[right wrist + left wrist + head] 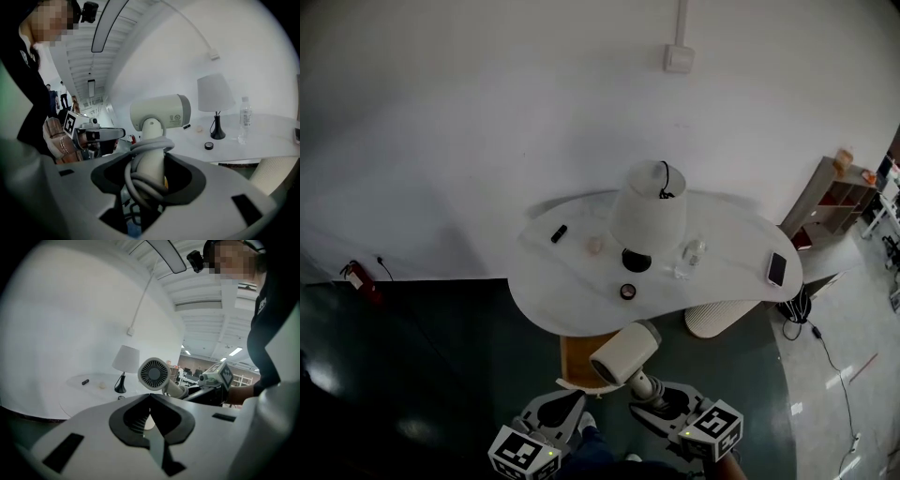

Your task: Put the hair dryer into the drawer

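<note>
Holding the hair dryer [161,112] by its cord-wrapped handle in the clamped right hand-held gripper [149,174], just short of the surface [731,272], I judged the left hand-held gripper [150,398], closed on nothing, should open the drawer first.

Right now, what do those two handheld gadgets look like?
Both the left gripper and the right gripper have pale grey shells with black linings, and each carries a cube of black-and-white square markers. The person wears a dark top and wrist bracelets.
</note>
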The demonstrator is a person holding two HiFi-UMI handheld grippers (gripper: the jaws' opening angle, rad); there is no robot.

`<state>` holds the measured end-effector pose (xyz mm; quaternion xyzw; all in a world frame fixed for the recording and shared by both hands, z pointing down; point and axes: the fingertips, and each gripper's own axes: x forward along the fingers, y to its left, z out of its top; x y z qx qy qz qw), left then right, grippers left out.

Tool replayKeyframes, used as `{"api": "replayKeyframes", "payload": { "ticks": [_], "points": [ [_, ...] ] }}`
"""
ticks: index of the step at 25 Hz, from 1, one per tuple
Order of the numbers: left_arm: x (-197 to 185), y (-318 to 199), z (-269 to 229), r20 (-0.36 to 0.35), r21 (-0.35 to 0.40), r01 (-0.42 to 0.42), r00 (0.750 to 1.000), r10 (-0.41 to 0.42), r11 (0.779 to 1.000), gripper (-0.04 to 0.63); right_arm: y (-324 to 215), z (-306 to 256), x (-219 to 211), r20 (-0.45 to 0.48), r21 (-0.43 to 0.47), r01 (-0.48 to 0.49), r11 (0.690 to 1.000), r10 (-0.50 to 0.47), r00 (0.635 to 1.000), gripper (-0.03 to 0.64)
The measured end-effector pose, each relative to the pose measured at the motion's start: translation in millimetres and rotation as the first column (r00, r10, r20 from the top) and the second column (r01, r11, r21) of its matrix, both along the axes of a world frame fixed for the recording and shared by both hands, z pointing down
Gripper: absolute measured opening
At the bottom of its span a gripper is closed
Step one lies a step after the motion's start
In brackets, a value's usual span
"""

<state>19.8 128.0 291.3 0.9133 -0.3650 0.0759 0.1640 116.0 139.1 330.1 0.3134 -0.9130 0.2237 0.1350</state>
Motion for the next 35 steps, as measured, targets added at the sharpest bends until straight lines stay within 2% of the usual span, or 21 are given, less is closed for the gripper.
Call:
{"api": "replayKeyframes", "payload": {
  "ticks": [5, 15, 24, 29, 35],
  "points": [
    [-15.3, -24.0, 7.8, 0.011, -0.019, -0.040, 0.999, 0.040, 0.999, 0.015, -18.8, 7.2, -15.1, -0.027, -0.026, -0.020, 0.999, 0.019, 0.999, 0.230],
    [-39.5, -46.0, 25.6, -0.011, -0.061, -0.093, 0.996, 0.093, 0.994, 0.015, -30.3, 33.5, -36.9, -0.119, -0.098, 0.000, 0.995, -0.011, 0.993, 0.230],
    [-70.0, -49.5, 63.5, -0.013, -0.123, -0.052, 0.999, 0.051, 0.991, 0.015, -25.3, 69.3, -44.8, -0.202, -0.183, 0.034, 0.982, -0.072, 0.977, 0.230],
    [-76.5, -55.4, 70.6, -0.016, -0.147, -0.031, 0.999, 0.029, 0.989, 0.015, -23.4, 87.5, -46.9, -0.277, -0.223, 0.082, 0.971, -0.144, 0.950, 0.230],
    [-74.0, -58.1, 87.5, -0.008, -0.192, -0.027, 1.000, 0.026, 0.981, 0.015, -25.2, 109.3, -50.9, -0.292, -0.301, 0.128, 0.945, -0.219, 0.931, 0.230]
  ]
}}
